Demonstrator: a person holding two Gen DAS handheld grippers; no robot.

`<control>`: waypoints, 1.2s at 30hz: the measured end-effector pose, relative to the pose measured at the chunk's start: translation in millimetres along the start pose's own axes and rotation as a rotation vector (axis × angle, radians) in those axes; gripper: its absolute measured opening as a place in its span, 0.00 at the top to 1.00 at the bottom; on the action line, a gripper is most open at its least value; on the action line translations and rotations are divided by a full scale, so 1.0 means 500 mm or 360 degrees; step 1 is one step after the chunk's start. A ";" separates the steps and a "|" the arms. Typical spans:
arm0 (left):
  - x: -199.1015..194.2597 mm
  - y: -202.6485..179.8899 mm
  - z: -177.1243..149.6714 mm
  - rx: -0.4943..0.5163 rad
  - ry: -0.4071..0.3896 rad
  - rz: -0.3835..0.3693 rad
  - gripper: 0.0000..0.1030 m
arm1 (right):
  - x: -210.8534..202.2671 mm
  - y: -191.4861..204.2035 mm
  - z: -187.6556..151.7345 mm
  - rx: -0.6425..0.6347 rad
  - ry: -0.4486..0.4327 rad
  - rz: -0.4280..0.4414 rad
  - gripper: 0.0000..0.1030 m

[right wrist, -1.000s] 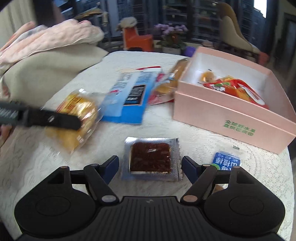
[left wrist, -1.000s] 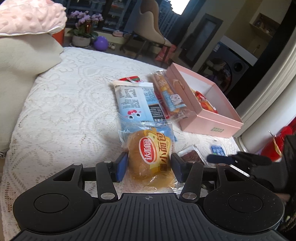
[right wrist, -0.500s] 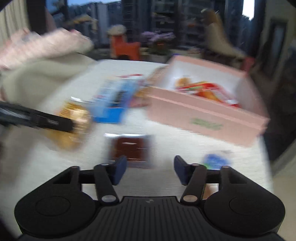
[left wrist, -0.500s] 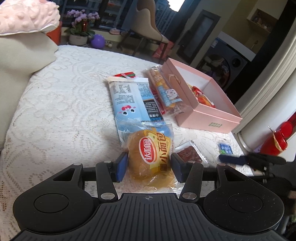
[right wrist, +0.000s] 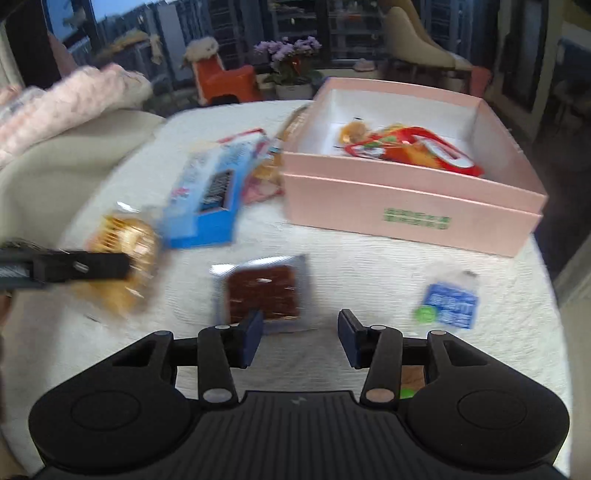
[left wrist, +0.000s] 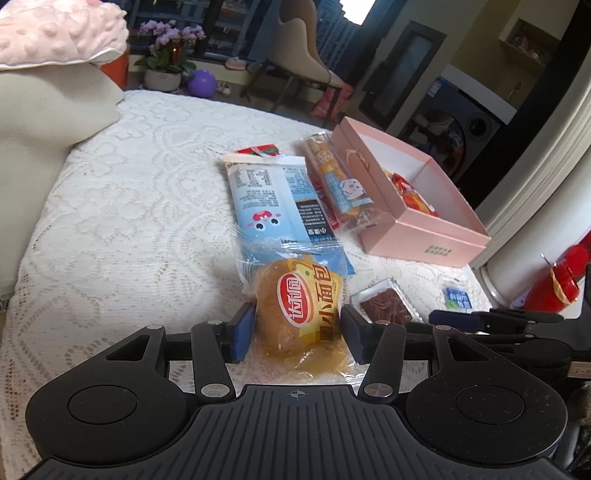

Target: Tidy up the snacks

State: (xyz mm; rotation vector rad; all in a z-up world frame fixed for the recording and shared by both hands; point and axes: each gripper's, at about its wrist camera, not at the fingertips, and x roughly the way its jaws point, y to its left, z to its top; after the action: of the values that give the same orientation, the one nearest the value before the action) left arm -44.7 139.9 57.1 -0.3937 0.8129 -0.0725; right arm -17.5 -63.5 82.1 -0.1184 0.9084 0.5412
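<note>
My left gripper (left wrist: 297, 332) is shut on a bagged bread bun (left wrist: 301, 314) with a red and yellow label, low over the lace cloth; the bun also shows blurred in the right wrist view (right wrist: 122, 258). My right gripper (right wrist: 300, 338) is open and empty, just in front of a square brown snack in clear wrap (right wrist: 263, 291), which also shows in the left wrist view (left wrist: 386, 304). The open pink box (right wrist: 406, 210) holds red and orange packets (right wrist: 410, 149). A blue packet (left wrist: 275, 199) and a long bread stick packet (left wrist: 338, 181) lie left of the box (left wrist: 417, 236).
A small blue sachet (right wrist: 448, 304) lies on the cloth right of my right gripper. Cushions (left wrist: 44, 122) and a pink blanket (left wrist: 59, 33) stand at the table's left. A red item (left wrist: 561, 280) sits past the right edge. The white lace cloth (left wrist: 122, 221) covers the table.
My right gripper swung sideways, jaws narrowed a little; the brown snack now lies left of its centre. My left gripper holds the bun steady with little shift.
</note>
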 end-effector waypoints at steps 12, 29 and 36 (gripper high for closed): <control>0.000 0.012 -0.002 -0.0012 0.0001 0.0032 0.46 | 0.066 0.045 0.047 -0.0052 -0.0010 -0.0020 0.33; 0.020 -0.008 -0.010 0.0030 0.0068 0.0017 0.46 | -0.005 0.012 0.024 -0.0232 -0.0143 -0.0110 0.88; 0.031 -0.027 -0.014 0.0065 0.0101 -0.0006 0.46 | -0.015 -0.016 -0.005 -0.0215 -0.0215 -0.0102 0.37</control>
State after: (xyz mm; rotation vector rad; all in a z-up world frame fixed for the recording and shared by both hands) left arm -37.9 122.1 46.8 -0.3556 0.8717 -0.1055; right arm -18.9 -74.0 85.3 -0.2301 0.7340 0.5444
